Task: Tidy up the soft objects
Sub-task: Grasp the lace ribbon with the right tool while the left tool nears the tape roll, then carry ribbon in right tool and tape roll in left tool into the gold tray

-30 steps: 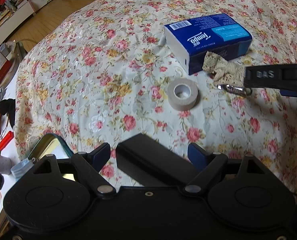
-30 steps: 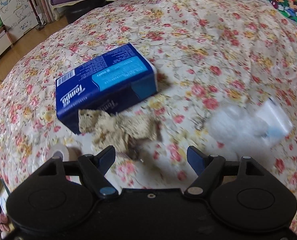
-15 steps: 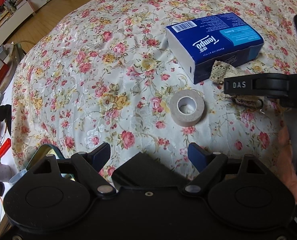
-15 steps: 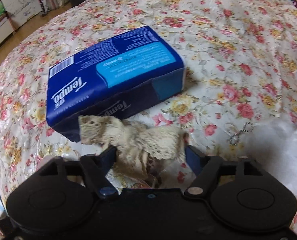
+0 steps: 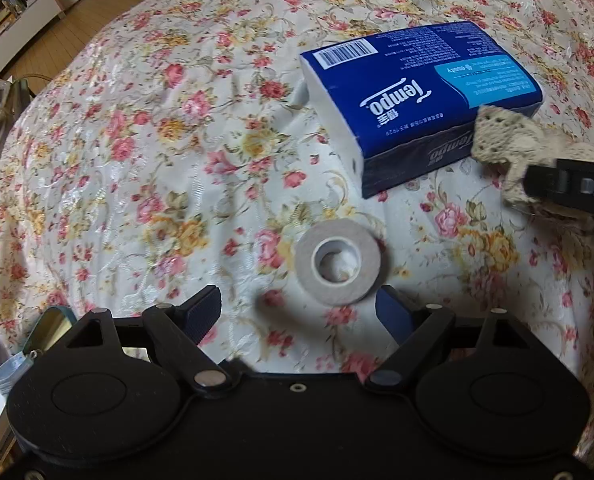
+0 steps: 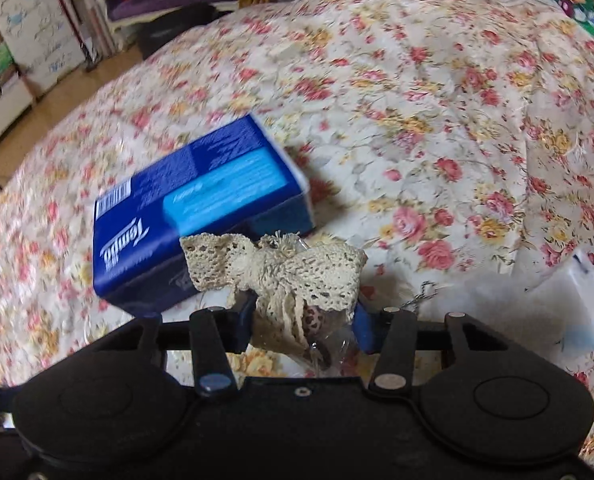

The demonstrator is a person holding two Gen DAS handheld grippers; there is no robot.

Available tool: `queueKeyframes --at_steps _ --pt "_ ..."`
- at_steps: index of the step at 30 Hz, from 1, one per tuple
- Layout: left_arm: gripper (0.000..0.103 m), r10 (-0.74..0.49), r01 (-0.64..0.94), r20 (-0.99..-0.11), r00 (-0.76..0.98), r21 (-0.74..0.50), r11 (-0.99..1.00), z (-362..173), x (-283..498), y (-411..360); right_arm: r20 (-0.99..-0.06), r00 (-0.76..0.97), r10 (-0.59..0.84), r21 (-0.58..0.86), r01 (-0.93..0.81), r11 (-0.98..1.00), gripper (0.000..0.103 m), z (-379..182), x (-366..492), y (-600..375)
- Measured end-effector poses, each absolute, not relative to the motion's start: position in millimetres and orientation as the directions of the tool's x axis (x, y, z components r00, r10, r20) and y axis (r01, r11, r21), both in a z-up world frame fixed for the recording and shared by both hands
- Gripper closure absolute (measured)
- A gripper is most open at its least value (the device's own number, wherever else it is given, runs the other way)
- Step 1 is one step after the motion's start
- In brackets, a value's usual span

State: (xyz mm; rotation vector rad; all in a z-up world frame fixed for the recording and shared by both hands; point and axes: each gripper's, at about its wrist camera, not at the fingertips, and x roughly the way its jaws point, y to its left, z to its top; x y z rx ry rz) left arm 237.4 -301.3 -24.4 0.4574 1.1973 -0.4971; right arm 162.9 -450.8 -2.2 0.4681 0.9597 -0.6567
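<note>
Cream lace bow (image 6: 273, 268) sits clenched between the fingers of the right hand-held gripper (image 6: 303, 320), just in front of the blue tissue pack (image 6: 201, 208) on the floral bedspread (image 6: 417, 100). Left hand-held gripper (image 5: 299, 310) is spread wide, grasping nothing, near the tape roll (image 5: 339, 266).

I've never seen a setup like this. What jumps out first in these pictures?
The busy rose-patterned bedspread fills nearly everything. On it lies a bright blue Tempo tissue pack, with a roll of tape lying flat nearer the open left gripper. The right gripper is shut on a cream lace bow, held in front of the pack.
</note>
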Motion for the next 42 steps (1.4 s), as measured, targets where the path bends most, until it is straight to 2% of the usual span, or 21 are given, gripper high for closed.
queueKeyframes --at_steps 10,12,13,14,27,36,42 --pt "0.025 -0.124 0.569 -0.963 0.241 0.036 0.822 -39.7 250.3 -312.2 -0.859 0.403 -0.316 0.069 0.703 0.708 0.055 -4.1 158.3 -456.8" --pt "0.043 -0.140 0.576 -0.964 0.225 0.015 0.817 -40.5 250.1 -313.1 -0.858 0.404 -0.318 0.069 0.703 0.707 0.055 -4.1 158.9 -456.8" --pt "0.048 -0.154 0.579 -0.965 0.212 -0.003 0.816 -40.2 249.7 -312.8 -0.858 0.403 -0.318 0.069 0.704 0.707 0.055 -4.3 159.2 -455.9" --pt "0.056 -0.170 0.579 -0.966 0.195 -0.027 0.815 -39.4 249.1 -312.8 -0.858 0.403 -0.317 0.068 0.703 0.708 0.055 -4.7 159.4 -455.7" --pt "0.056 -0.196 0.585 -0.945 0.262 -0.006 0.811 7.0 229.5 -285.5 -0.849 0.418 -0.324 0.066 0.691 0.720 0.055 3.9 155.7 -446.4" --pt "0.056 -0.199 0.550 -0.935 0.293 -0.006 0.835 36.9 218.4 -203.9 -0.829 0.459 -0.319 0.064 0.645 0.761 0.055 22.6 154.4 -418.5" --pt "0.056 -0.141 0.468 -0.936 0.323 0.029 0.883 40.0 215.3 -132.0 -0.813 0.500 -0.299 0.049 0.570 0.820 0.055 38.7 154.0 -379.0"
